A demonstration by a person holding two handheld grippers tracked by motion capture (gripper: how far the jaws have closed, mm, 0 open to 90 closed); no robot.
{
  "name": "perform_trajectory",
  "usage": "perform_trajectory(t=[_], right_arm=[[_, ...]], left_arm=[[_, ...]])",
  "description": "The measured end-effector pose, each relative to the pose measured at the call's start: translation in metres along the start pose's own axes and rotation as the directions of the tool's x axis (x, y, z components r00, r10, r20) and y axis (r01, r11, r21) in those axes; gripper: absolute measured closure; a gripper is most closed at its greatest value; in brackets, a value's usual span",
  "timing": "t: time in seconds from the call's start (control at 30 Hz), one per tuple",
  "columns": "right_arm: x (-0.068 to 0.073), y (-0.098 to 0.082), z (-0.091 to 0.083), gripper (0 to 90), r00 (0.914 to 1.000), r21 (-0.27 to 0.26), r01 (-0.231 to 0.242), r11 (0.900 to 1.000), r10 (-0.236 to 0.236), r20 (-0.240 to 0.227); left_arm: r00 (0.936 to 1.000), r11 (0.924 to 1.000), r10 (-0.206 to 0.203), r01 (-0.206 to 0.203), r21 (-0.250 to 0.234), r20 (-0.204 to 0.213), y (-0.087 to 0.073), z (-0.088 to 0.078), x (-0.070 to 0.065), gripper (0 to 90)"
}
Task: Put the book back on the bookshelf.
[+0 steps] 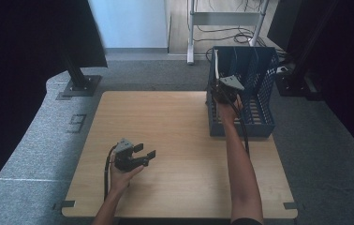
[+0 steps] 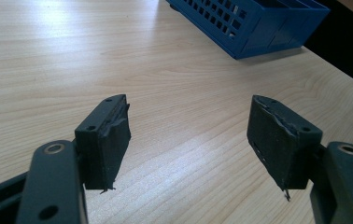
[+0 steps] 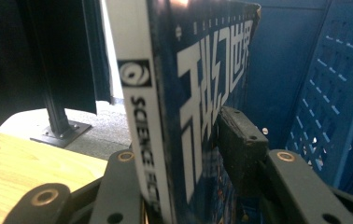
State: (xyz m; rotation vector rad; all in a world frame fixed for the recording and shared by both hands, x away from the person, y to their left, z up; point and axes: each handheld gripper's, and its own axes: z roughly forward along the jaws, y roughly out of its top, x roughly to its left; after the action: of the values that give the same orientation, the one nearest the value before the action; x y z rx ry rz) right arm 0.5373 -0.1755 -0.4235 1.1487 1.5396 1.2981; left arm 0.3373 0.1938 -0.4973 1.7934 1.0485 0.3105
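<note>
right hand-held gripper [image 1: 223,92] sits at the near left corner of the blue rack [image 1: 264,101], which stands on the far right part of the tabletop [image 1: 175,140]. a book [image 3: 184,93] stands upright between its jaws, white spine [image 3: 139,121] toward the camera, dark blue cover with big white lettering. in the right gripper view the right pad [image 3: 240,135] sits just beside the cover; can't tell if it touches or presses. the left jaw is hidden behind the spine. the jaws are parted about a book's thickness, so whether the grip is firm or loose can't be told. in the high view the book shows as a thin white edge [image 1: 217,65] standing inside the rack at its left wall, above the gripper. blue rack walls with slots are behind the book in the right gripper view.

left hand-held gripper [image 1: 144,153] is low over the near left part of the tabletop, held in the left hand [image 1: 121,171], well apart from the rack. its jaws are spread wide with nothing between them, bare wood under the pads [image 2: 111,140]. a corner of the rack shows at the top of the left gripper view [image 2: 254,23].
</note>
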Motion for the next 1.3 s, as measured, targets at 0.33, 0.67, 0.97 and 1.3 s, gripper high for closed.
perform_trajectory(t=[0.33,0.67,0.97,1.3], right_arm=[[-0.004,-0.002,-0.008,53.2,0.9994,0.002,-0.008,1.000,0.008,-0.032],[-0.005,-0.002,-0.011,48.3,0.9984,0.017,-0.013,1.000,0.014,-0.055],[-0.007,-0.003,-0.014,44.0,0.9980,0.034,-0.021,0.999,0.023,-0.059],[-0.006,-0.002,-0.030,44.0,0.9962,0.014,-0.035,0.999,0.036,-0.079]], left_arm=[[1.0000,0.9999,0.006,-0.006,0.014,0.003,0.000,0.003,-0.003,29.9],[1.0000,0.9998,0.005,-0.005,0.018,0.005,-0.001,0.004,-0.003,29.9],[1.0000,0.9998,0.005,-0.005,0.019,0.007,-0.001,0.005,-0.005,29.9],[1.0000,0.9998,0.006,-0.006,0.021,0.006,-0.002,0.004,-0.005,29.9]])
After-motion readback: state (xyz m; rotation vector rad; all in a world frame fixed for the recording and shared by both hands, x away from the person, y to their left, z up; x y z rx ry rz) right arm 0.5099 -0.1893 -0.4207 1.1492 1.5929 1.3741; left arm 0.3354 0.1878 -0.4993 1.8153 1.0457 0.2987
